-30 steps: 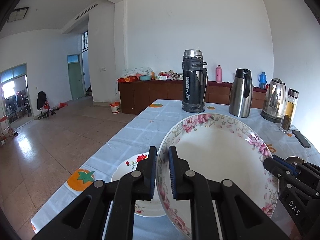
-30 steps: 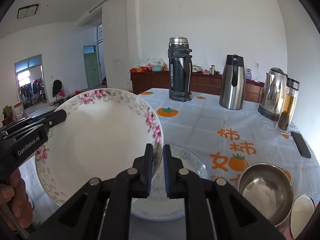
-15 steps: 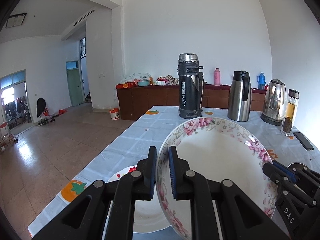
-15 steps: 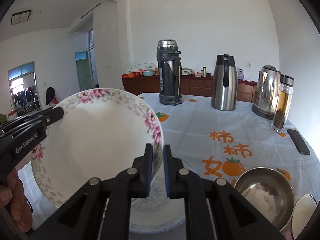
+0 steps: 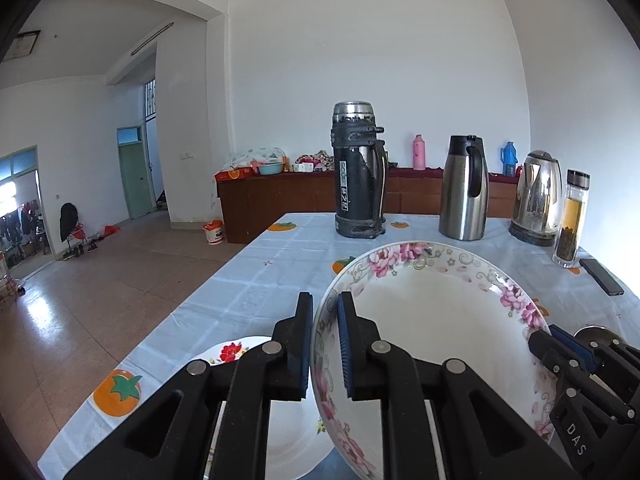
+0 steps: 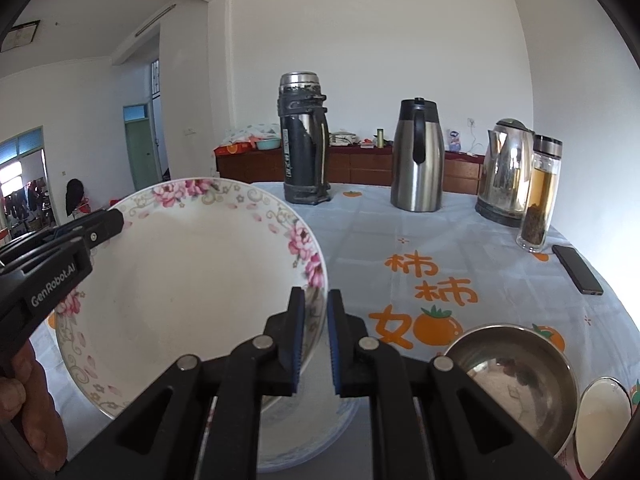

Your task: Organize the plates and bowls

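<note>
Bright daylight fills the room, even and soft on the white walls. Strongest source: the doorway [image 5: 18, 216] far left, blown out to white, with a pale sheen on the tiled floor [image 5: 52, 312] below it. Glare at the far right table edge too. Steel kettle [image 6: 505, 168] and steel bowl [image 6: 516, 376] carry hard highlights (reflections muddled). Shadows are faint. Focus crisp mid-frame; straight lines bow outward, corners fall to black vignette. No motion blur noticeable.

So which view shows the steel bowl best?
The right wrist view: the steel bowl sits almost whole on the table, low right of the floral bowl. The left wrist view shows only a sliver of its rim behind the right gripper.
</note>
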Motion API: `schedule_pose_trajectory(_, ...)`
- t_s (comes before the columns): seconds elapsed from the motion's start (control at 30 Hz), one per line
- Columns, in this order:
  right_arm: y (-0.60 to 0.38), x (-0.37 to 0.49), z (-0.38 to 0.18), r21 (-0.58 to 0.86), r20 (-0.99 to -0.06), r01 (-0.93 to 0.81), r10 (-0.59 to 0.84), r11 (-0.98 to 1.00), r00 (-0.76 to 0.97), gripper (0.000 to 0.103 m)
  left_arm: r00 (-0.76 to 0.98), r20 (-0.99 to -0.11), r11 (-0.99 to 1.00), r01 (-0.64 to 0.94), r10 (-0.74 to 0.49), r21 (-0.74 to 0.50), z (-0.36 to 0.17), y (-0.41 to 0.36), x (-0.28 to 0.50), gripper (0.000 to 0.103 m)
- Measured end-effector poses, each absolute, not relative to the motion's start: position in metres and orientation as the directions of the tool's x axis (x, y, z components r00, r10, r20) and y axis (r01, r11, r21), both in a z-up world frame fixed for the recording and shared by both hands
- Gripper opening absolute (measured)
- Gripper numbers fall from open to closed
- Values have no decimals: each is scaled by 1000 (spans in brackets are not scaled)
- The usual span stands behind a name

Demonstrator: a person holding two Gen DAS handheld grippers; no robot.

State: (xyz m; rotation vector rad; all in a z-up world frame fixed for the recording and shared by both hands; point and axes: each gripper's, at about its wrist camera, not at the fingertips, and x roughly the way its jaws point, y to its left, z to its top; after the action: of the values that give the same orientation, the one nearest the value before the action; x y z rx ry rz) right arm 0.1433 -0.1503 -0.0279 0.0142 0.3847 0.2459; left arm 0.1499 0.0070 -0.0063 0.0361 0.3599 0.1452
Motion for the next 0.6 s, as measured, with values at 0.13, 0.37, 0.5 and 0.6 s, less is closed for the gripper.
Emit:
schedule_pose_trajectory(0.13,-153,150,-33,57,-397,-216,220,975,891,11,914,-385,992,-116,127,52,-15,6,163,14)
schedule_pose_trajectory(0.37,-155,154,-39,43,-429,-204,202,978,881,11,903,-415,994,-103,108,36,-27,5,172,15)
schedule_pose_trajectory(0.5,-156,156,-43,38,-442,-196,193,980,876,11,904,-418,996,-89,94,33,-32,4,176,15)
schedule_pose_trajectory(0.6,-158,158,-45,36,-450,-189,185,981,874,11,897,-436,997,-76,75,16,-39,5,180,15)
